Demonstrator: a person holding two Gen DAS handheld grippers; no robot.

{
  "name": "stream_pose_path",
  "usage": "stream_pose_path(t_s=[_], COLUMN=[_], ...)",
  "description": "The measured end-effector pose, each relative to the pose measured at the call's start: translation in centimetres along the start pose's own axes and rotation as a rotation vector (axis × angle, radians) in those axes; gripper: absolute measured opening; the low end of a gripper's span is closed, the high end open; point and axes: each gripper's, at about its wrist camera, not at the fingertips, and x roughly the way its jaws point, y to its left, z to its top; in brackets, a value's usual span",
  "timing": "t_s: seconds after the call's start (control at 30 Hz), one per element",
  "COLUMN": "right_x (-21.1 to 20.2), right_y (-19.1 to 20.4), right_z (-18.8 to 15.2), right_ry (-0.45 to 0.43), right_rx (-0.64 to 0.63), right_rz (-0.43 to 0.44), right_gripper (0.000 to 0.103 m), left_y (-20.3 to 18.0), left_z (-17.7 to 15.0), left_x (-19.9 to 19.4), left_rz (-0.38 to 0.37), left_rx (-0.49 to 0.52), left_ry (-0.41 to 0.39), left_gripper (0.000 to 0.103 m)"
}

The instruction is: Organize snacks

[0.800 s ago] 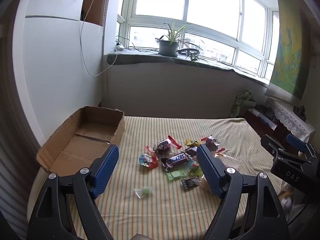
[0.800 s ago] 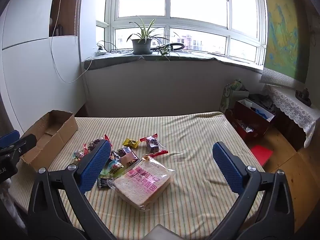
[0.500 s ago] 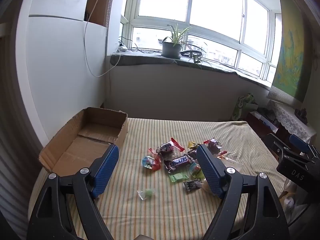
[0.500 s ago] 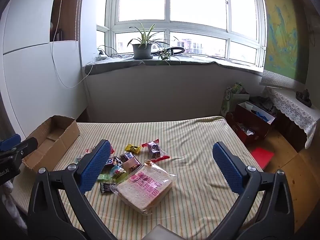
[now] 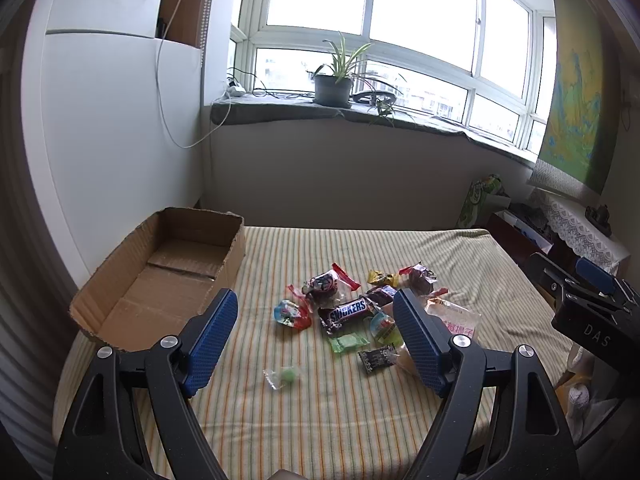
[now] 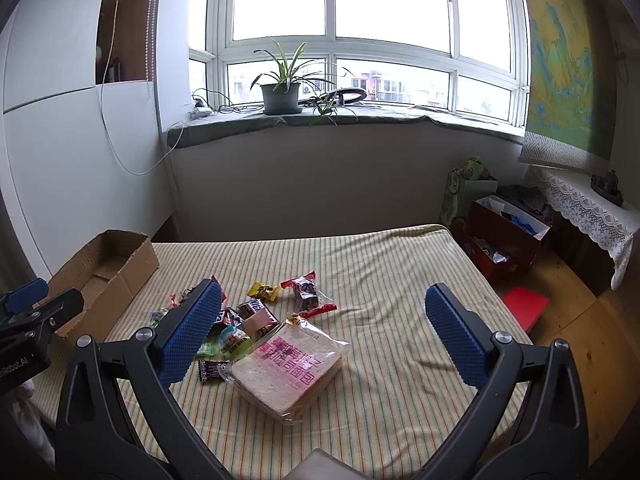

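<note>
Several wrapped snacks lie in a loose pile on the striped cloth (image 5: 320, 412): a Snickers bar (image 5: 347, 312), a green packet (image 5: 347, 343), and a small green candy (image 5: 285, 376) lying apart nearer me. A bagged sliced bread (image 6: 289, 368) rests at the pile's near right. An empty cardboard box (image 5: 160, 276) sits at the left, its flaps up. My left gripper (image 5: 314, 336) hangs open above the cloth, short of the pile, nothing between its blue pads. My right gripper (image 6: 324, 332) is also open, hovering over the bread without touching it.
The striped cloth (image 6: 400, 280) covers a table ending at a wall under a windowsill with a potted plant (image 6: 282, 92). To the right, the floor holds a red box (image 6: 504, 236) and a red book (image 6: 524, 308). A lace-covered shelf (image 6: 584, 208) stands far right.
Both grippers have pulled back and tilted up slightly, so the snacks and box sit a little farther off in both views. Nothing on the cloth moved; both stayed open.
</note>
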Motion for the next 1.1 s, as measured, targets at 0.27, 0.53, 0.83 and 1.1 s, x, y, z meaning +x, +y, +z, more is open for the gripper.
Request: stream_pose_path(t_s=[0.27, 0.53, 0.83, 1.1], right_x=[-0.06, -0.01, 0.08, 0.38], right_y=[-0.11, -0.05, -0.17, -0.08], right_z=[0.18, 0.1, 0.16, 0.04], right_ry=[-0.002, 0.001, 0.005, 0.011], right_rx=[-0.005, -0.002, 0.001, 0.006], right_rz=[-0.008, -0.004, -0.007, -0.003], right_gripper=[0.103, 0.103, 0.103, 0.103], left_y=[-0.04, -0.2, -0.23, -0.27], left_z=[-0.18, -0.26, -0.23, -0.3], left_x=[0.03, 0.05, 0.21, 0.32], left_rz=[-0.006, -0.015, -0.017, -0.02], left_rx=[-0.001, 0.0, 0.0, -0.001], left_ry=[0.002, 0.004, 0.008, 0.011], left_gripper=[0.08, 0.08, 0.08, 0.08])
